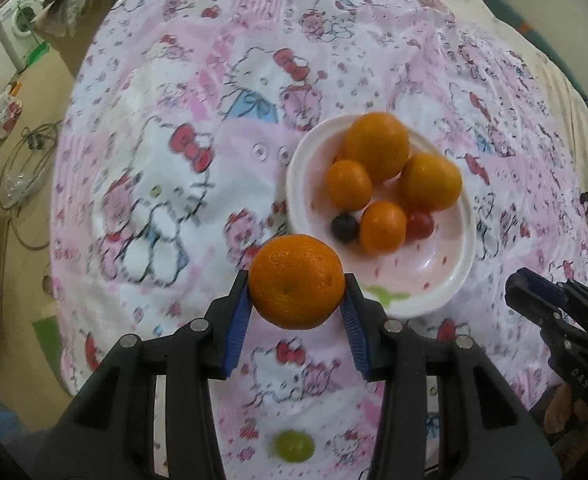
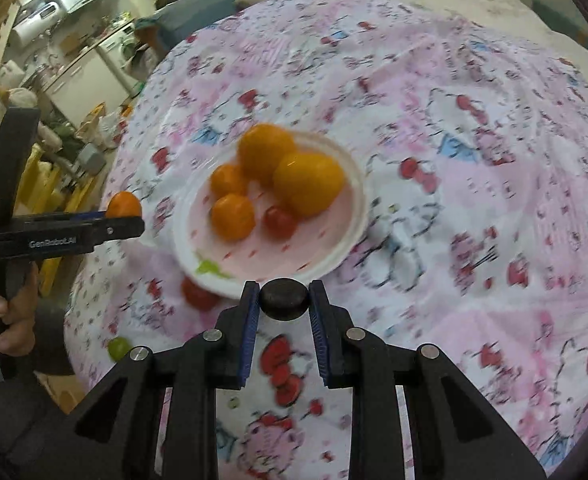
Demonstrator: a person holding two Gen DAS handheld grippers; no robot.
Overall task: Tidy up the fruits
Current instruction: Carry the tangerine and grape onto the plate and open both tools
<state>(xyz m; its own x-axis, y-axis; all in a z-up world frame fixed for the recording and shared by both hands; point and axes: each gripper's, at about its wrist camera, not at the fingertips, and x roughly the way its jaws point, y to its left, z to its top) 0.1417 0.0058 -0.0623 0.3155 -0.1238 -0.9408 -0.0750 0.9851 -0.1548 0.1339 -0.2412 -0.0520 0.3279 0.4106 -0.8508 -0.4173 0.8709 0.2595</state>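
With our left tongs [image 1: 296, 294] pinching a mandarin [image 1: 296, 281] and right tongs [image 2: 283, 294] pinching what looks like a dark grape [image 2: 283, 297], we should lower both gently into the bowl [image 1: 460, 264].

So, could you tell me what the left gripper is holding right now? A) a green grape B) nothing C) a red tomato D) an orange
D: in the left wrist view the blue pads of the left gripper press on both sides of an orange, held in front of the bowl.
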